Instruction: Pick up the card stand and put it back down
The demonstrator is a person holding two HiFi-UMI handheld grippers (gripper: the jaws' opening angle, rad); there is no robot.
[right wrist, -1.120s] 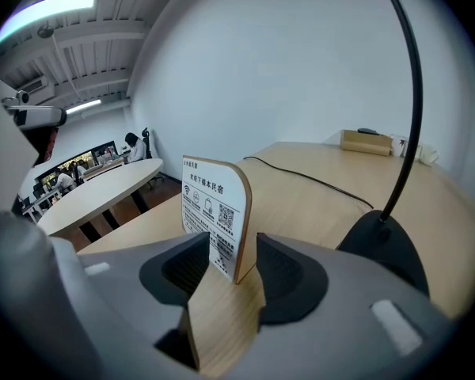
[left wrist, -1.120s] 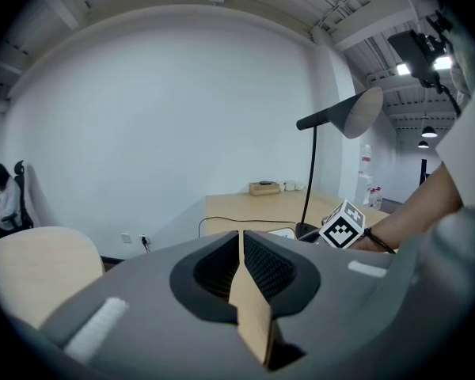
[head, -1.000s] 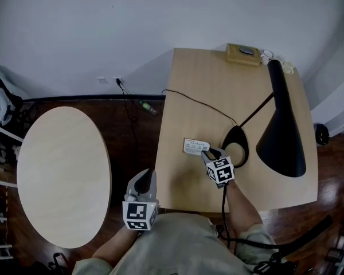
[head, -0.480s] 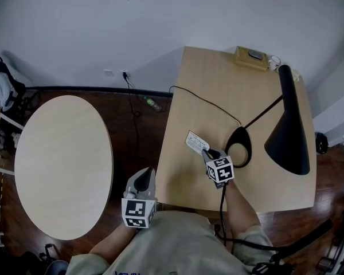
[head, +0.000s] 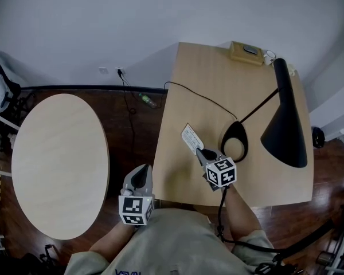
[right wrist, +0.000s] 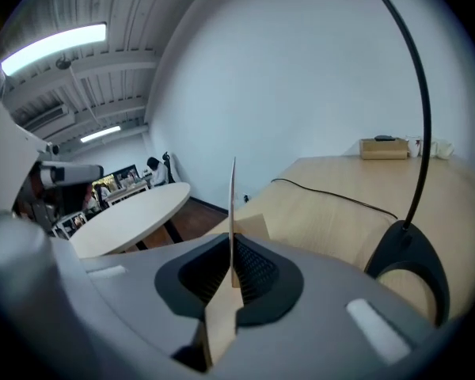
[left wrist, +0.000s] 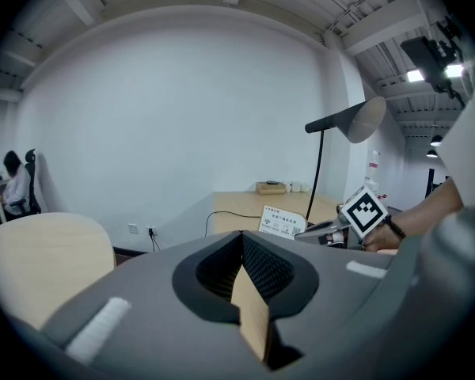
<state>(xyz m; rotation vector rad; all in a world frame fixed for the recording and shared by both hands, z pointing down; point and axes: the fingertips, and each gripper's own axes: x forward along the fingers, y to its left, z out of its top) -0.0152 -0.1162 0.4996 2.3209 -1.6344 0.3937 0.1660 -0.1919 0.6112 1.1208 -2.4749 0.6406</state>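
Observation:
The card stand [head: 191, 138], a thin white printed card, is pinched at its near end by my right gripper [head: 199, 151] and hangs tilted a little above the wooden desk [head: 195, 79]. The jaws have just been closing, with the card between them. In the right gripper view the card stand [right wrist: 233, 204] shows edge-on, upright between the pads of the right gripper [right wrist: 232, 248]. My left gripper [head: 141, 176] is shut and empty, off the desk's near left corner. From the left gripper [left wrist: 241, 236] the card stand [left wrist: 283, 222] is seen face-on.
A black desk lamp has its ring base [head: 235, 142] just right of the card and its cone shade [head: 284, 125] over the desk's right side. A black cable [head: 200, 99] crosses the desk. A tan box [head: 244, 53] sits at the far edge. An oval table [head: 57, 165] stands left.
The card stand lay on the desk in front of the right gripper; now it is clamped, tilted and raised off the surface. The right gripper rose. The left gripper stayed put.

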